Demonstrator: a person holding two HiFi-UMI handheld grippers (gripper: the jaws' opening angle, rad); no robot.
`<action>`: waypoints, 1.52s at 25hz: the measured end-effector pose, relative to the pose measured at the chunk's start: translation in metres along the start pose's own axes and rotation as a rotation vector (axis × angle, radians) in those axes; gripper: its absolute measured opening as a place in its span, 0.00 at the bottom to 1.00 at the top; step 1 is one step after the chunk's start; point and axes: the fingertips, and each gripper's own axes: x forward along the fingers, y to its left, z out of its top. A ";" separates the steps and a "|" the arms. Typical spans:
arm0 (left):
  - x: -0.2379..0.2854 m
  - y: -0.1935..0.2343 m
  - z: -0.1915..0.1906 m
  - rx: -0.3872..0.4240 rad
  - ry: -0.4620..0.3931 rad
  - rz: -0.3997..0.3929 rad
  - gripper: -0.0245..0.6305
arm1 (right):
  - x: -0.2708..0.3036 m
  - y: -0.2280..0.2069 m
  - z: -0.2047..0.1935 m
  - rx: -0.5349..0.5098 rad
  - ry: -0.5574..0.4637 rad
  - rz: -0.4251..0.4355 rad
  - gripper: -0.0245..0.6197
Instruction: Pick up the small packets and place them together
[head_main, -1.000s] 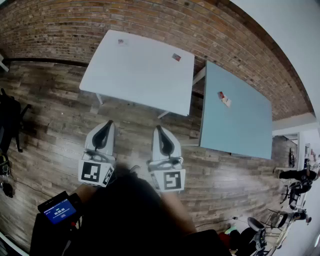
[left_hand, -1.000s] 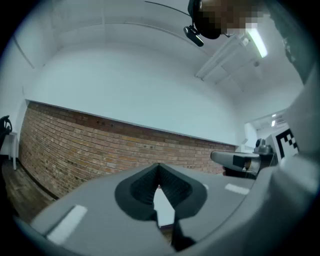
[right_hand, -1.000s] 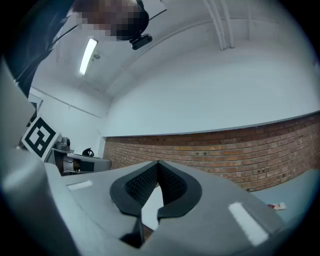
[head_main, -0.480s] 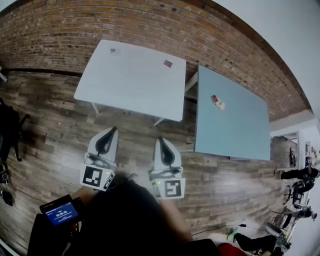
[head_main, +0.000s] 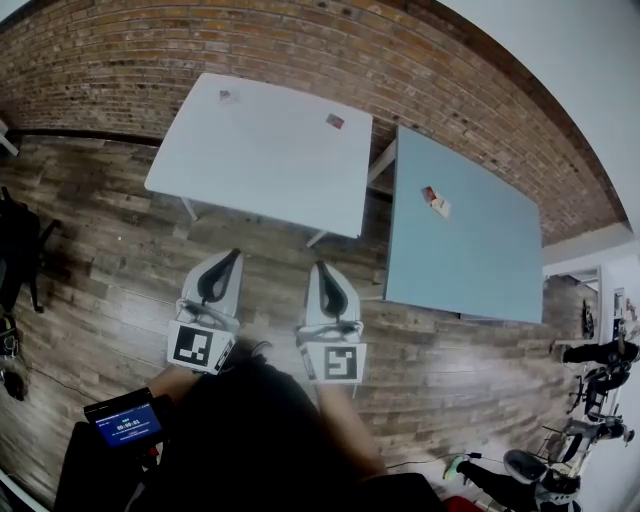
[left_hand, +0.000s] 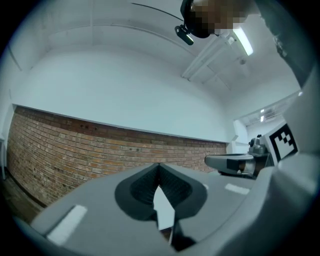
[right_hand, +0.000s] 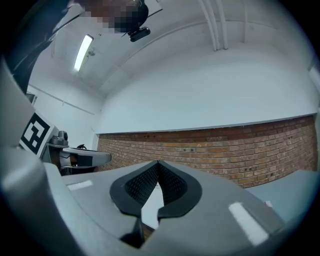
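Head view, left to right: far-left packet, small and flat, lies at a far corner of the smooth white table; reddish packet sits near its right edge; paired packets touch on the matte blue-grey table. Gathering appears unstarted, with only those 2 of 4 together. Left gripper and right gripper, ribbed black jaws closed on nothing, hover above plank floor.
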 end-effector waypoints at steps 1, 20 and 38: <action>0.002 -0.001 -0.002 0.007 0.000 -0.001 0.04 | 0.002 -0.003 -0.001 -0.003 -0.004 -0.003 0.04; 0.028 0.013 -0.044 0.053 0.026 -0.028 0.04 | 0.042 -0.020 -0.040 -0.041 0.013 -0.038 0.04; 0.047 0.001 -0.040 0.081 0.011 0.042 0.04 | 0.053 -0.039 -0.050 0.020 0.015 0.043 0.06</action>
